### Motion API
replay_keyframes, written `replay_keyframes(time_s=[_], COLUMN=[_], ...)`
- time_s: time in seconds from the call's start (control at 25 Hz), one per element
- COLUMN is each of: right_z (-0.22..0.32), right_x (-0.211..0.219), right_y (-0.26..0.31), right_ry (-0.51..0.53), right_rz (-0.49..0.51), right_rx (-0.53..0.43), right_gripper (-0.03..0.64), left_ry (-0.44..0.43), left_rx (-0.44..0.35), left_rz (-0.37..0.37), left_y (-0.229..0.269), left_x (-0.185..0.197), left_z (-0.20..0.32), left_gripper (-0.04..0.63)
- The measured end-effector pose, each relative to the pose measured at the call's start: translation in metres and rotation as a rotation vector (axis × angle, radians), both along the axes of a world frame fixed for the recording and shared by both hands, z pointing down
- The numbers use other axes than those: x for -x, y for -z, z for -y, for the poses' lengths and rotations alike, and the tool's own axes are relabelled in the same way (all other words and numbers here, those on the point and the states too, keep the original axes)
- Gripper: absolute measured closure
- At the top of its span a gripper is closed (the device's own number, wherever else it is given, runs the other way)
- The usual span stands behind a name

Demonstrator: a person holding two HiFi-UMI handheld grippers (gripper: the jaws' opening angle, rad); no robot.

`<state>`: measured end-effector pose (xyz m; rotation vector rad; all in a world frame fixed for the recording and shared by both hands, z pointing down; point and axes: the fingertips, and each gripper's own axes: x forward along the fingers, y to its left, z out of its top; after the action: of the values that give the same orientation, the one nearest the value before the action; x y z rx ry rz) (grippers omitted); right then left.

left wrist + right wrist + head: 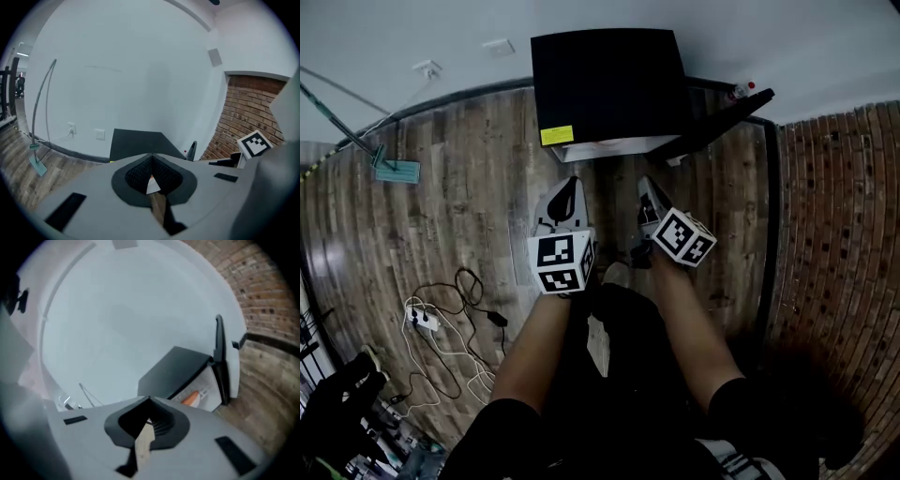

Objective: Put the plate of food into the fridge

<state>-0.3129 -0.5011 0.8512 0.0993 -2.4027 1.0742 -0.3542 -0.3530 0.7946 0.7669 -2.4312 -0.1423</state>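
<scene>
A small black fridge (609, 84) stands against the white wall, its door (722, 117) swung open to the right. In the right gripper view the fridge (176, 366) shows a white inside with something orange (191, 399) on a shelf; I cannot tell whether it is the plate of food. My left gripper (567, 183) and right gripper (647, 183) hang side by side over the wooden floor, a short way in front of the fridge. Both are shut with nothing held, seen as left gripper (151, 158) and right gripper (149, 401) in their own views.
A mop head (394, 171) lies on the floor at the left by the wall. A power strip (427, 319) with loose cables sits at the lower left. A brick wall (844, 244) runs down the right side. The person's legs fill the bottom middle.
</scene>
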Motion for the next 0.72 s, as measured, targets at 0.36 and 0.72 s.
replay_keyframes(time_s=[0.36, 0.72], right_z=[-0.020, 0.007], right_x=[-0.031, -0.029], right_y=[0.248, 0.464], right_ry=[0.211, 0.029], right_rz=[0.183, 0.352], right_rx=[-0.404, -0.657], right_gripper=[0.604, 0.604], left_ry=[-0.118, -0.088], left_rx=[0.080, -0.010], left_rz=[0.057, 0.215], left_y=[0.190, 0.388], left_x=[-0.032, -0.029], left_z=[0.022, 0.024], left_gripper=[0.598, 0.598])
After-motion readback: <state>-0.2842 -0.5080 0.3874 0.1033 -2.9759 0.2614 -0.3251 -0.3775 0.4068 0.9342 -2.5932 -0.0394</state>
